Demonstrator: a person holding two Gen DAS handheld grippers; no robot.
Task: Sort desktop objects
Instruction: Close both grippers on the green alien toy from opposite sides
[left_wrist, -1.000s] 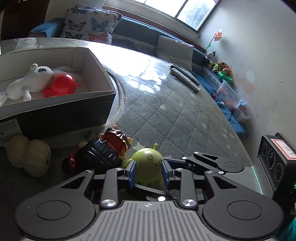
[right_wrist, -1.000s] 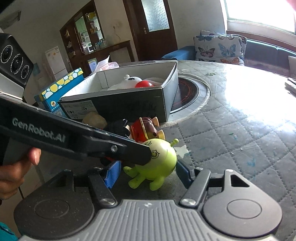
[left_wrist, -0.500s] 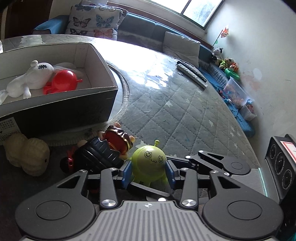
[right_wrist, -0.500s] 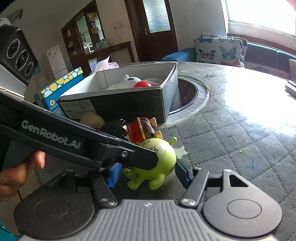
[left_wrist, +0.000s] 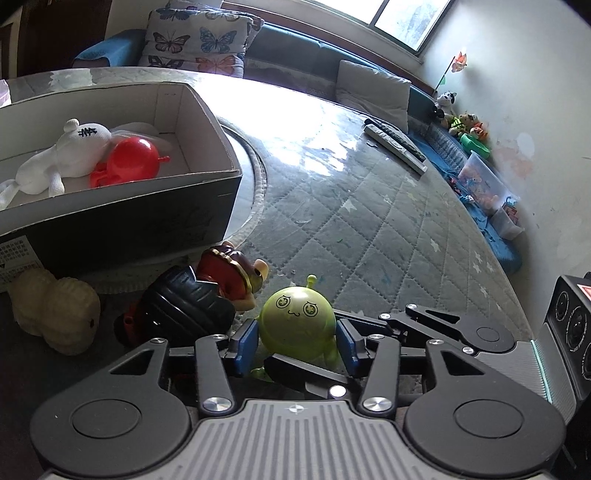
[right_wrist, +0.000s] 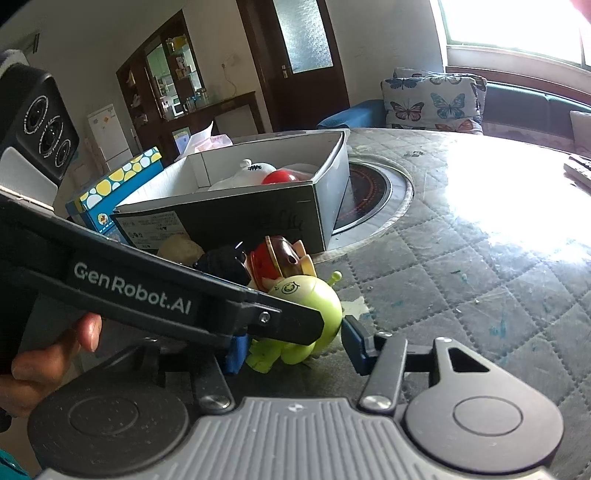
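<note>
Since a second ago my left tool (left_wrist: 297, 341) clamps the green toy (left_wrist: 295, 325) for boxing; right tool (right_wrist: 291, 347) brackets it, unclenched.

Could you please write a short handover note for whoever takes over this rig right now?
Left hand-held gripper: blue pads against both sides of the green alien toy, which looks just off the table.
Right hand-held gripper: open, straddling the same toy, not clamped.
Done: white plush and red toy lie in the box.
Left: green toy, then the black-and-red figure and the beige plush in front of the box.
</note>
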